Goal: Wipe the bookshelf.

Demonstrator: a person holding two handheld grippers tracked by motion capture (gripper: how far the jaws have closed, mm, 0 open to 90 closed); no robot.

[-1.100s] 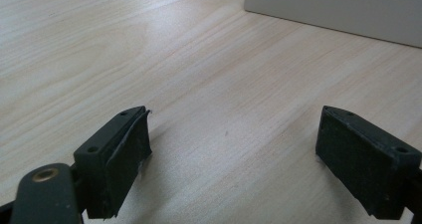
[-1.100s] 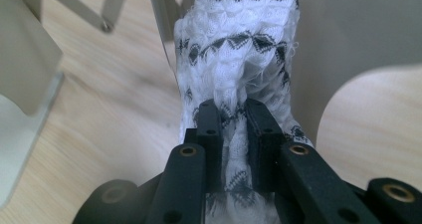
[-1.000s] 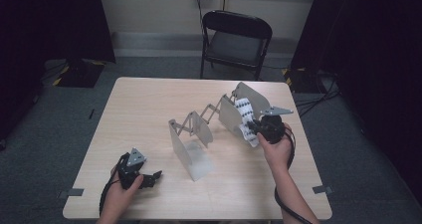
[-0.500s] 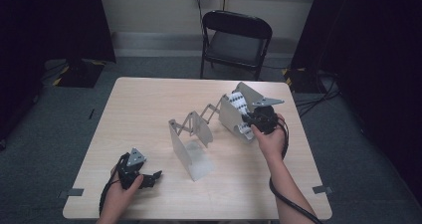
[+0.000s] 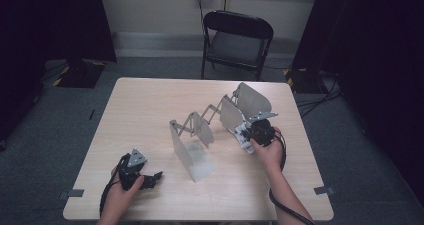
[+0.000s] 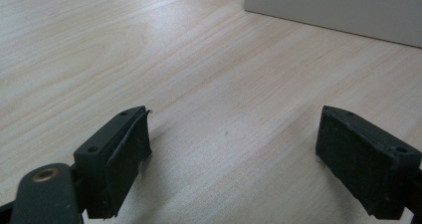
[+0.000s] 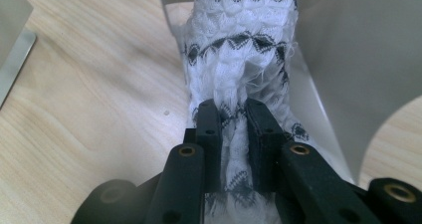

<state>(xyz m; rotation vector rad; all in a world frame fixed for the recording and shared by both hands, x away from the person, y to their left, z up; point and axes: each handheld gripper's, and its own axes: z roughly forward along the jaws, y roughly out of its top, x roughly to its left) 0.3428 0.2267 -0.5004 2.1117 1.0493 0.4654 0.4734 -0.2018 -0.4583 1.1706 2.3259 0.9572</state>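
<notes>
Right claw (image 7: 234, 109) clamped on white knit cloth (image 7: 239, 50), left claw (image 6: 234, 154) agape over pale wooden table (image 5: 145, 110).

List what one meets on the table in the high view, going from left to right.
Left gripper, open on the table → folding metal rack → white patterned cloth → right gripper, shut on the cloth.

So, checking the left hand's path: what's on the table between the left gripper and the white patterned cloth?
In the high view, the metal accordion rack stands between the left gripper and the cloth; its nearest upright plate blocks the straight line.
</notes>
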